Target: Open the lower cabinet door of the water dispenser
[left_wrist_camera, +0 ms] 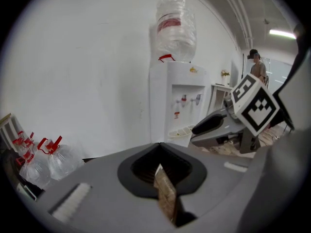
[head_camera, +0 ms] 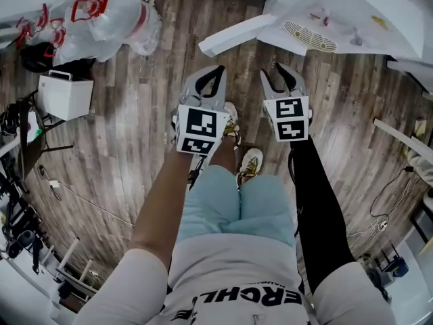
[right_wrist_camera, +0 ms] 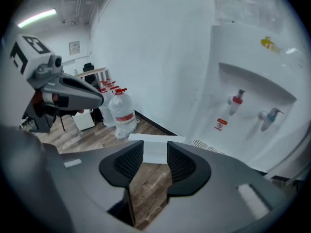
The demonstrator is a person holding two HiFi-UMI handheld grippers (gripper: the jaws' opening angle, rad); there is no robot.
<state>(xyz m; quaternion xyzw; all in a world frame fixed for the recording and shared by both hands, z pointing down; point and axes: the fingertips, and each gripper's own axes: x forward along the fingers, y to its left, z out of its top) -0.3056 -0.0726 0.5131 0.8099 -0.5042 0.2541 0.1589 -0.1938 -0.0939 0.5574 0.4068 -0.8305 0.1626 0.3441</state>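
Note:
The white water dispenser (head_camera: 338, 19) stands at the top right of the head view, and the left gripper view shows it (left_wrist_camera: 177, 101) with a bottle (left_wrist_camera: 176, 30) on top. A white panel (head_camera: 233, 36), which looks like its lower cabinet door, juts out over the floor. This panel (right_wrist_camera: 156, 147) shows beyond the right jaws. My left gripper (head_camera: 215, 73) is shut and empty, apart from the panel. My right gripper (head_camera: 276, 73) is open, with nothing between its fingers. Both hang above the floor in front of the dispenser, side by side.
Bagged water jugs (head_camera: 101, 19) and a white box (head_camera: 65, 95) lie on the wood floor at the left. Cables and stands (head_camera: 20, 202) crowd the left edge. The person's feet (head_camera: 250, 162) stand below the grippers. Another person (left_wrist_camera: 256, 67) stands far off, beside a table.

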